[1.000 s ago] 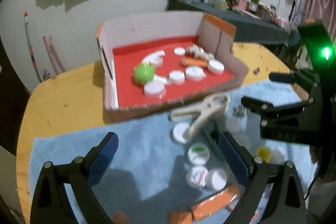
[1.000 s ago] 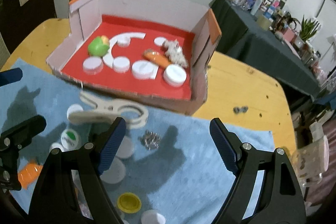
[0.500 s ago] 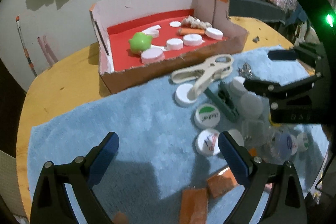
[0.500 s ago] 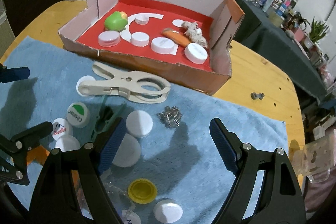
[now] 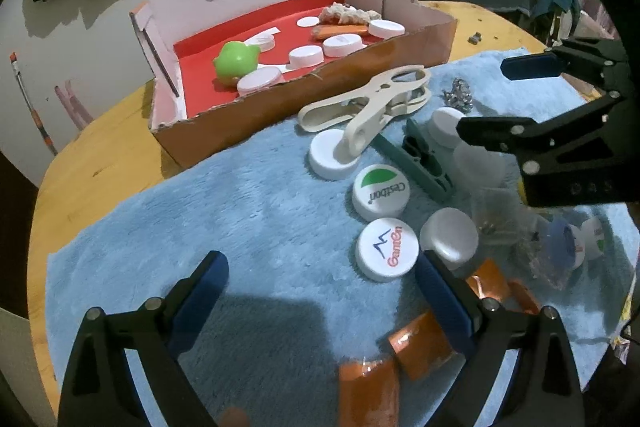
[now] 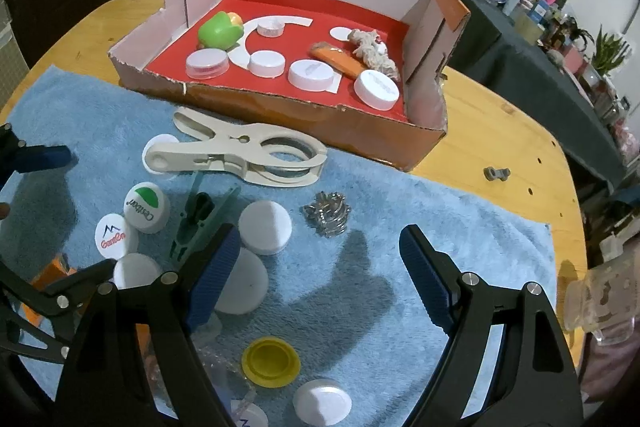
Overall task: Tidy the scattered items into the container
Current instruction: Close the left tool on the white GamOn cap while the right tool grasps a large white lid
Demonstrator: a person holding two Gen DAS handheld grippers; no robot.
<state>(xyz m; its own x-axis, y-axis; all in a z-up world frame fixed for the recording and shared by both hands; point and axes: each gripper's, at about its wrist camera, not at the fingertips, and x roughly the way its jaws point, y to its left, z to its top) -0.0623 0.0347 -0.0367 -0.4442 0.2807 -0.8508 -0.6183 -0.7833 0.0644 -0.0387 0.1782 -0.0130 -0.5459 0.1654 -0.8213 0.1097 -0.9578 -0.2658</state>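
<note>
Here we note a wooden table under a blue towel. The cardboard box sits just beyond, holding caps and a green toy. On the towel: a cream clamp, a white cap, a metal wad. Left gripper and right gripper hover, fingers apart, empty.

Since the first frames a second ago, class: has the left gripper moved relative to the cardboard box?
Yes. The left gripper has come down and back from the cardboard box, nearer the blue towel.
</note>
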